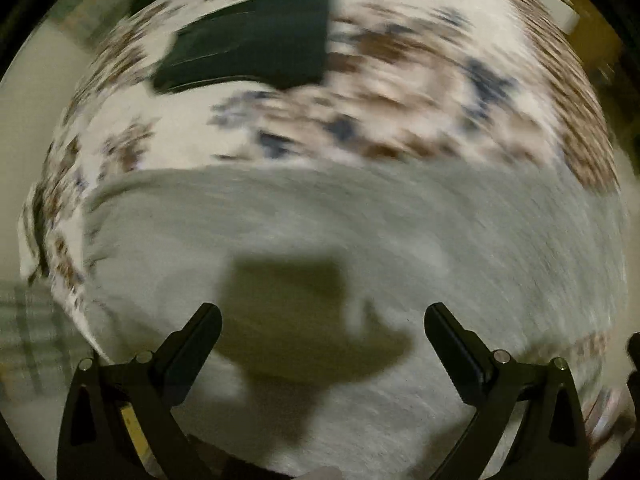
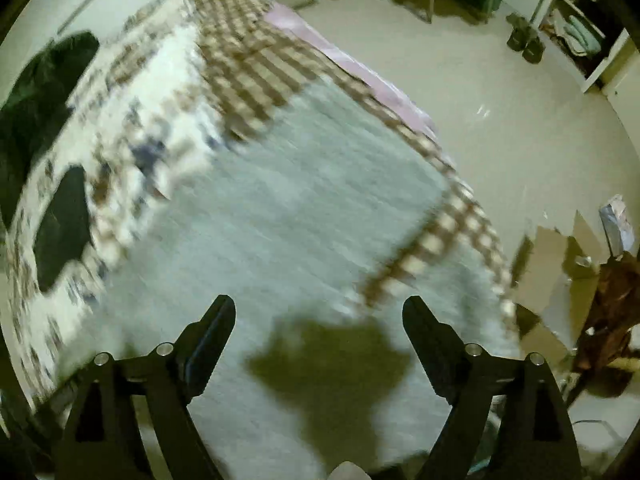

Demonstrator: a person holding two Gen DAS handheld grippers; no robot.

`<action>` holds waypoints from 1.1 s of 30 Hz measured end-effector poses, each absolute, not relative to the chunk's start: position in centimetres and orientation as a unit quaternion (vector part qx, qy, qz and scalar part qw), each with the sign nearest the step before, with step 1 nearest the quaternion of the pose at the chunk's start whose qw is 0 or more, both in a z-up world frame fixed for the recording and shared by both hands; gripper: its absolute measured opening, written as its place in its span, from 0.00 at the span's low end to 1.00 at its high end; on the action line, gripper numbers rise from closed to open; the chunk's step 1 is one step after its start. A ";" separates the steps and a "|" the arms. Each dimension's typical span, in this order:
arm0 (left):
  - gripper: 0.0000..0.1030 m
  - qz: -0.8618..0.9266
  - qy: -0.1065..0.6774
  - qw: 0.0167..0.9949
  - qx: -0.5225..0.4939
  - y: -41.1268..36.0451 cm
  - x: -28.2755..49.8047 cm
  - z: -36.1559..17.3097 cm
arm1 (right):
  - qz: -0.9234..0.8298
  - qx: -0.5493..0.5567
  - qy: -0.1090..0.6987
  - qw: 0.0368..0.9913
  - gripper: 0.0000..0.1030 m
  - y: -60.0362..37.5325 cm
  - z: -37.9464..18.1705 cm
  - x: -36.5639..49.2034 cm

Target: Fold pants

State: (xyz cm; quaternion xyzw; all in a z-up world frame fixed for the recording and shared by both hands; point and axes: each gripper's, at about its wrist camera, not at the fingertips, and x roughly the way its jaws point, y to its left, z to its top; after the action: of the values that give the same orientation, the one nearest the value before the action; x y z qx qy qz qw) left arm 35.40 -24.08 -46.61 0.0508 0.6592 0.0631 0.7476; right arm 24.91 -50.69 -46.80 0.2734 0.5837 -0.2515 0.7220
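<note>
Left gripper (image 1: pixel 322 320): jaws spread wide, nothing held, hovering over the pants, shadow cast on the cloth
Right gripper (image 2: pixel 318 312): also wide and empty, likewise above the cloth
Pants (image 1: pixel 360 240): light grey, lying flat on the bed (image 1: pixel 400 80), patterned bedspread under them, near its edge
Why: both look set to pinch an edge for a fold, my guess
Dark garment (image 1: pixel 248 40): lies apart, further up the bed
Blur: heavy, seams unreadable
</note>
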 end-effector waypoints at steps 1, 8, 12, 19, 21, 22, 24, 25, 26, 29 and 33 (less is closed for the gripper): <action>1.00 0.080 0.655 0.750 0.037 -22.1 36.7 -46.4 | -0.258 0.271 0.577 0.726 0.85 -49.5 -46.6 26.7; 1.00 0.176 0.636 0.751 -0.022 -9.7 43.1 -46.6 | -0.323 0.272 0.520 0.742 0.85 -46.0 -48.7 37.2; 1.00 0.199 0.651 0.731 -0.047 -5.6 44.8 -48.6 | -0.326 0.263 0.539 0.731 0.85 -44.7 -51.4 40.1; 1.00 0.213 0.720 0.659 -0.053 -3.6 47.7 -55.4 | -0.309 0.293 0.622 0.657 0.85 -43.3 -57.6 42.6; 1.00 0.222 0.733 0.641 -0.047 -3.2 48.7 -57.5 | -0.320 0.295 0.637 0.636 0.85 -43.4 -59.0 43.2; 1.00 0.227 0.738 0.634 -0.045 -3.0 49.0 -58.1 | -0.322 0.300 0.640 0.630 0.85 -43.4 -59.6 43.5; 1.00 0.236 0.748 0.619 -0.042 -2.6 49.6 -59.6 | -0.330 0.298 0.652 0.615 0.85 -43.6 -60.8 44.0; 1.00 0.241 0.753 0.611 -0.045 -2.3 49.8 -60.3 | -0.333 0.297 0.656 0.609 0.85 -43.7 -61.4 44.2; 1.00 0.243 0.758 0.603 -0.052 -2.1 49.8 -61.0 | -0.336 0.293 0.663 0.601 0.85 -43.8 -62.1 44.4; 1.00 0.246 0.764 0.593 -0.059 -1.9 49.9 -62.0 | -0.348 0.292 0.671 0.586 0.84 -43.8 -63.2 44.7; 0.61 0.216 0.751 0.621 -0.066 -2.3 49.5 -61.1 | -0.351 0.269 0.666 0.600 0.35 -43.1 -62.1 45.0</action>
State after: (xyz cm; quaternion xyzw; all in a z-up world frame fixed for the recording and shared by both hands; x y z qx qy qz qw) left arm 49.53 -2.34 -61.10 -0.0656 0.7508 0.2156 0.6208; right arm 44.98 -43.09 -62.15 0.2689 0.6664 -0.3512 0.6002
